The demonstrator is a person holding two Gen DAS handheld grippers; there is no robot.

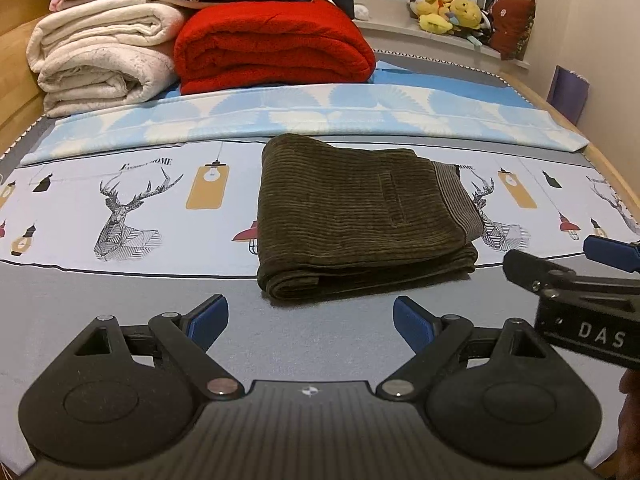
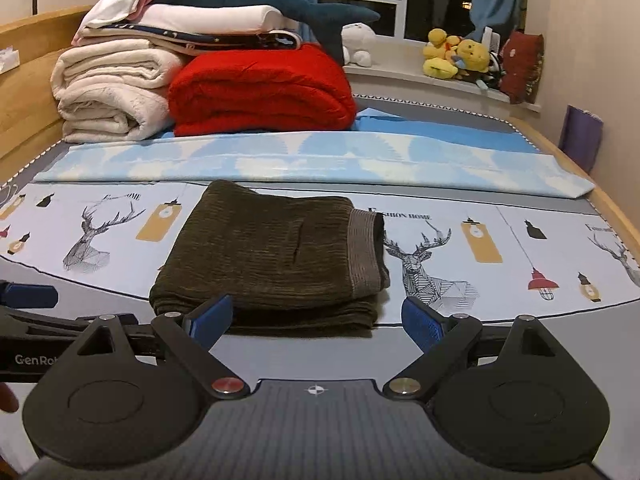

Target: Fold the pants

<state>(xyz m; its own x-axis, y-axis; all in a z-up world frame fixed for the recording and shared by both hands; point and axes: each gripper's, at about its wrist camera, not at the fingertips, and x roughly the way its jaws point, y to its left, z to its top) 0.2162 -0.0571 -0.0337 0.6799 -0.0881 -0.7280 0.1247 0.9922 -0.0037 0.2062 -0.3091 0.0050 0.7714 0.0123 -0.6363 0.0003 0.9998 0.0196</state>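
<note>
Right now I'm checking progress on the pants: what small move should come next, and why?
Probably draw both grippers back. The dark olive corduroy pants already lie as a compact folded stack on the printed bedsheet, and the left gripper and right gripper stand open, holding nothing.

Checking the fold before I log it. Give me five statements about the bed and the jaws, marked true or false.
1. The pants lie folded on the bed sheet. True.
2. The left gripper clamps the pants. False: its jaws stand open and empty, short of the pants.
3. A red blanket sits beside a white blanket. True.
4. The right gripper holds the waistband. False: its jaws are open, gripping nothing.
5. Yellow plush toys sit on the windowsill. True.
</note>
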